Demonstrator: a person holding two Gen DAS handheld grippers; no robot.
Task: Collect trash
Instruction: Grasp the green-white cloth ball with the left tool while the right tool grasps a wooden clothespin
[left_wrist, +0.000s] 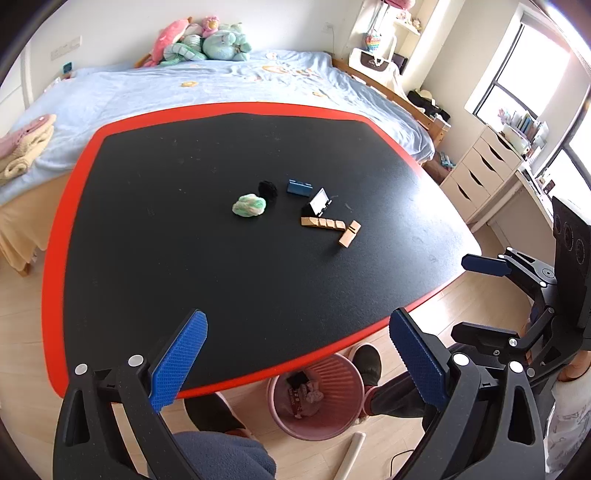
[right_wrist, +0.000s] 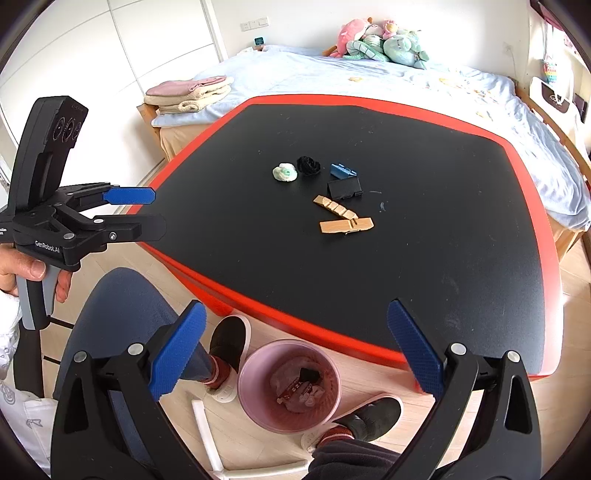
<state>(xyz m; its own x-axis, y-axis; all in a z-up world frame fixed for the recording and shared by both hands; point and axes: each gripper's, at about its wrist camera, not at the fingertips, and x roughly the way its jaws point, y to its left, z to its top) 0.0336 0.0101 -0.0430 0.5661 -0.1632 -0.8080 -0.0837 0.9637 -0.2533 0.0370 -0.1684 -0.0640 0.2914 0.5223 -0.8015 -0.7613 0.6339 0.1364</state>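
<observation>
Item: black table with red rim, standing at the foot of a bed.

Contents, clustered near the centre: a green-and-white crumpled wad; a black crumpled wad just beside it, possibly touching; a blue block; a small black stand; two wooden slotted pieces lying end to side.

Receptacle: pink bin on the floor at the table's near edge, between the person's feet, already holding scraps.

Tools: we are holding the left gripper over the near edge, jaws spread wide, nothing between the pads. We are holding the right gripper likewise, spread and empty, over the bin and edge. Both are well apart from the cluster.

Step, as we judge it: we are choosing which piece to fetch; the two wads are reading as trash, the rest less surely.

Hazards we are weighing:
- Misidentification: the blue block, stand and wooden pieces may be keepers; sweeping them in would spoil the sort.
- Double pickup: the wads are sitting so close that closing on one could drag or flick the other.
- Weak hold: soft crumpled material may compress and slip free over the floor.
- Missed drop: the bin is partly under the table's rim, so releasing early could land the piece on the tabletop or a shoe.
- Collision: two grippers reaching for one cluster may knock together.
</observation>
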